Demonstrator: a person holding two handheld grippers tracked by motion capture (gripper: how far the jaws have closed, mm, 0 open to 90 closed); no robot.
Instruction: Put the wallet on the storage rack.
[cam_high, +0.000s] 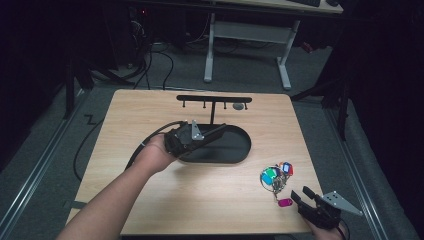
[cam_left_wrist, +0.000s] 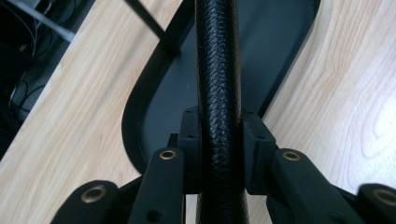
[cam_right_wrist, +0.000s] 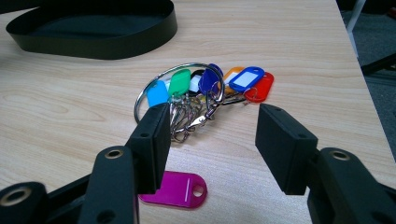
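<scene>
A black braided-texture strap (cam_left_wrist: 218, 93) crossed a matte black oval tray (cam_left_wrist: 154, 112) on the pale wood-grain table (cam_high: 200, 200) — nearby, key tags (cam_right_wrist: 205, 81) showed blue, green, orange and red, one magenta tag (cam_right_wrist: 180, 189) apart.

braided black handle (cam_left_wrist: 218, 84) ends cut off, pink tag (cam_right_wrist: 176, 189) partly hidden

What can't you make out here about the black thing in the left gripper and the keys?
- Black textured cylinder: both ends cut off by the left gripper view's edges; high view hides it behind the left gripper.
- Pink tag: partly behind the right gripper's jaw.
- Tag bunch: labels too small.
</scene>
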